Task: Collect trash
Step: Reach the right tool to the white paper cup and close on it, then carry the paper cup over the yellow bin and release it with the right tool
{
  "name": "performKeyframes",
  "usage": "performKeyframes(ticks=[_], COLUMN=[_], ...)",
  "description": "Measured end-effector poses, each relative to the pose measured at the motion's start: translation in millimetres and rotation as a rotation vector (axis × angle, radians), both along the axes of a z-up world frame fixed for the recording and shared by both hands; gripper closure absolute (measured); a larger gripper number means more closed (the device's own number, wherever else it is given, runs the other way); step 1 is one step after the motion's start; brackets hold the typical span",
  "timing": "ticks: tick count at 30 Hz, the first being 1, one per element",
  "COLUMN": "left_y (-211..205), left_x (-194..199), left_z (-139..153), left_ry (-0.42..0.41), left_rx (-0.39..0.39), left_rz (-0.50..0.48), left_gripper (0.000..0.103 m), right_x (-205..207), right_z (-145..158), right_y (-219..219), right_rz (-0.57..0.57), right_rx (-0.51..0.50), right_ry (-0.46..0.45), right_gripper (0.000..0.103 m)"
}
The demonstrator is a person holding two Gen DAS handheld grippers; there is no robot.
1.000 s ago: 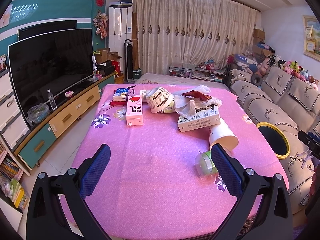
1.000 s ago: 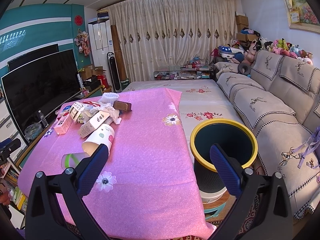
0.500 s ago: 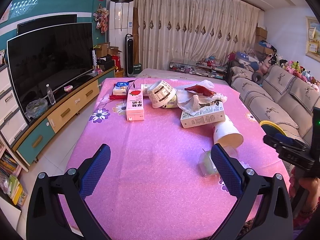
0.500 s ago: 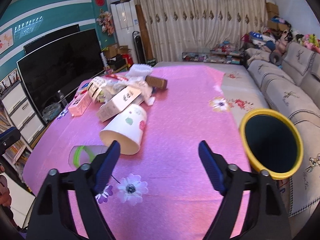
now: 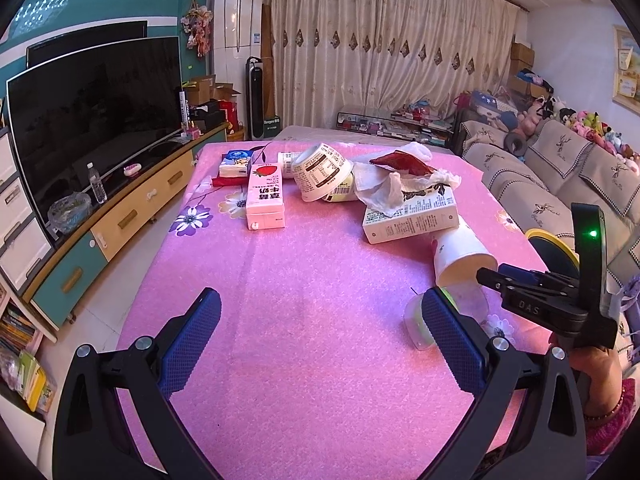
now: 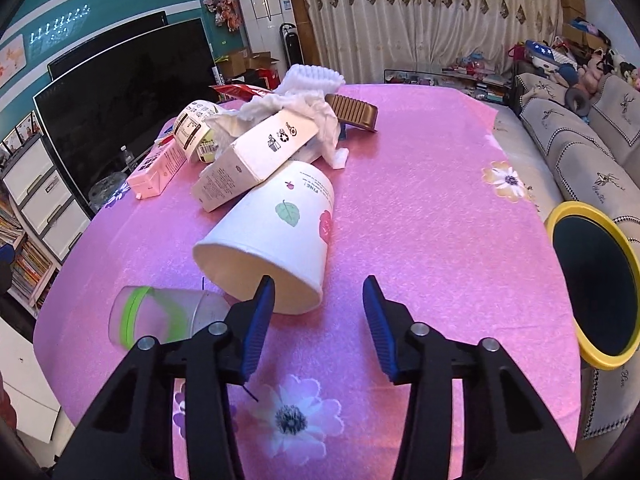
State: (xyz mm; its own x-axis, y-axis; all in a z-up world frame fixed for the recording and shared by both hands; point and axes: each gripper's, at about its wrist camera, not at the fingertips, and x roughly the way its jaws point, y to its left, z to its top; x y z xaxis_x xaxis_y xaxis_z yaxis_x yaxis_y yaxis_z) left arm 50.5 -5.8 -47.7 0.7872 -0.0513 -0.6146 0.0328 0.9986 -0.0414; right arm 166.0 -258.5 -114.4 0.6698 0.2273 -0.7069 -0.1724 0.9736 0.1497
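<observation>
A white paper cup (image 6: pixel 276 240) lies on its side on the pink table cover (image 6: pixel 420 208), its mouth toward me. My right gripper (image 6: pixel 319 300) is open, its left finger right in front of the cup's rim. A clear plastic cup with green bands (image 6: pixel 160 316) lies to the left. A white carton (image 6: pixel 256 156), tissue (image 6: pixel 304 104) and a pink milk carton (image 6: pixel 160 168) lie behind. The yellow-rimmed bin (image 6: pixel 596 292) stands at the right. My left gripper (image 5: pixel 320 316) is open and empty over bare cloth; the paper cup (image 5: pixel 460 252) and right gripper (image 5: pixel 496 276) show at its right.
A TV and low cabinet (image 5: pixel 92 128) stand left of the table. A sofa (image 5: pixel 560 184) runs along the right. A bowl-shaped tub (image 5: pixel 320 172), a red wrapper (image 5: pixel 400 160) and a brown tray (image 6: pixel 352 108) lie in the far trash pile.
My right gripper has moved left and forward from the bin to the paper cup, its jaws narrower. The left gripper has barely shifted.
</observation>
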Motion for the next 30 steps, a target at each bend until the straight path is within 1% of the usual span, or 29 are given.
performKeyframes(ticks=[1, 2, 4, 10, 16, 23, 25, 30], left_y=[0, 0, 0, -2, -3, -10, -13, -20], left_x=[1, 1, 3, 7, 9, 13, 13, 13], left_z=[0, -1, -2, -6, -9, -12, -13, -15], left_ry=[0.0, 0.001, 0.006, 0.018, 0.021, 0.029, 0.028, 0.035], left_rx=[0.0, -0.002, -0.004, -0.002, -0.001, 0.004, 0.005, 0.01], left_rz=[0.0, -0.002, -0.005, -0.013, -0.019, -0.045, -0.058, -0.083], left_gripper=[0.004, 0.004, 0.004, 0.004, 0.004, 0.004, 0.004, 0.004], right_x=[1, 2, 4, 4, -12, -38, -43, -47], right_z=[0, 0, 0, 1, 11, 25, 30, 41], right_y=[1, 2, 1, -7, -28, -60, -74, -126], right_rz=[-0.003, -0.006, -0.011, -0.025, -0.046, -0.092, -0.127, -0.26], right_rx=[-0.002, -0.006, -0.014, -0.002, 0.013, 0.053, 0.066, 0.075], right_ry=[-0.003, -0.008, -0.013, -0.023, -0.034, -0.055, -0.073, -0.111], right_gripper=[0.064, 0.072, 0.081, 0.095, 0.098, 0.098, 0.098, 0.098])
